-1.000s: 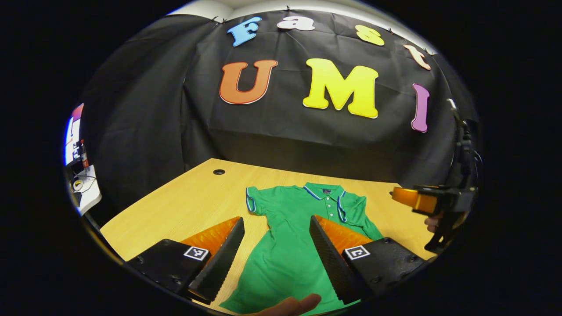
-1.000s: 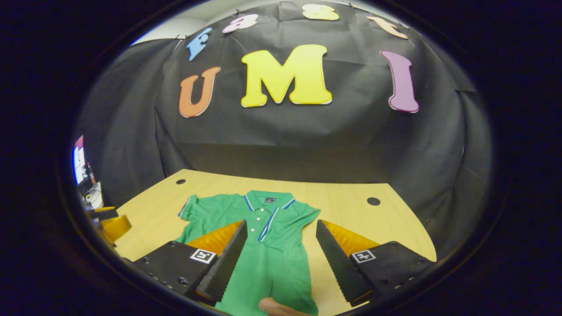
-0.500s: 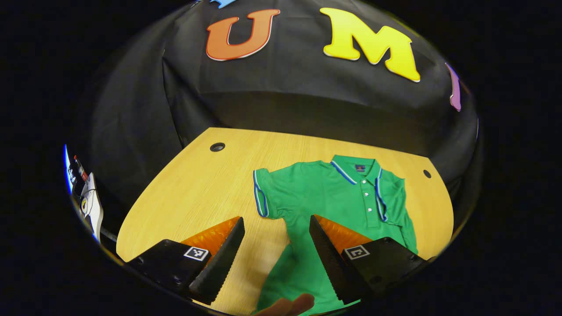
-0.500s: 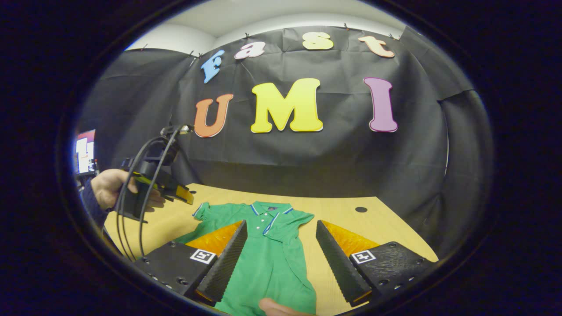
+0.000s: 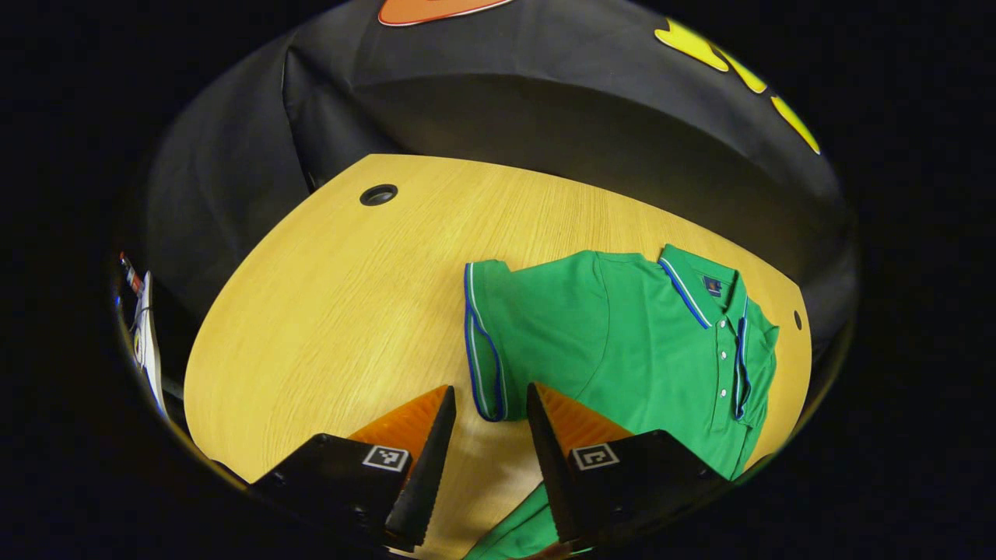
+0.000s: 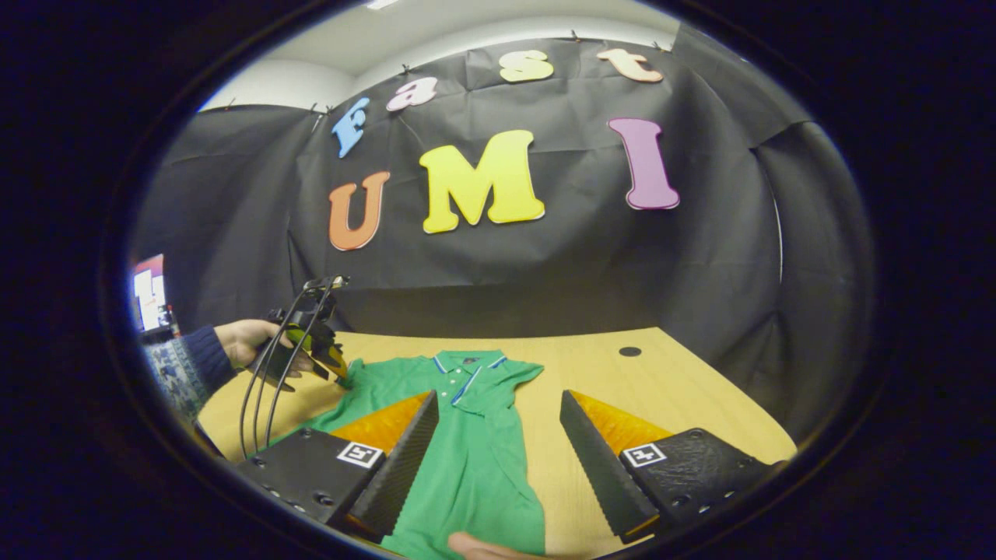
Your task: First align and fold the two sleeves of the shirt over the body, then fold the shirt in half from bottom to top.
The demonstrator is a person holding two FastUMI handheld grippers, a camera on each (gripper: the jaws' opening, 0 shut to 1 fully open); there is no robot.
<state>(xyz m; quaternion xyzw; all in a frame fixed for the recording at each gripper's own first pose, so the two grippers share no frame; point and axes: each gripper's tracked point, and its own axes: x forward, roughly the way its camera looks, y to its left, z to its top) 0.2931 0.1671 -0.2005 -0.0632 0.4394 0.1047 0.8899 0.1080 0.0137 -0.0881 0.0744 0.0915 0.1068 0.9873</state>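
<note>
Left gripper [image 5: 490,404] has its fingers apart with nothing between them, and it's tipped down over the table [image 5: 327,311]. The gap is narrower than it was half a second ago, and the whole thing has dropped closer to the cloth. Just past its fingertips sits the blue-trimmed cuff of the left sleeve [image 5: 484,342], still lying out flat to the side, not touching the fingers as far as I can tell. The rest of the green shirt [image 5: 622,342] spreads away to the right in the left gripper view, collar toward the far edge.

Right gripper [image 6: 498,435] is also spread wide, grasping nothing, hanging above the shirt's lower body. From the right gripper view the right sleeve [image 6: 510,377] is already folded in over the chest. Farther off on the left you can see the other gripper, held by a hand [image 6: 245,342] in a dark sleeve, down by that left cuff, lower than before.

No containers anywhere, just the wood table with a cable hole [image 6: 629,351].
</note>
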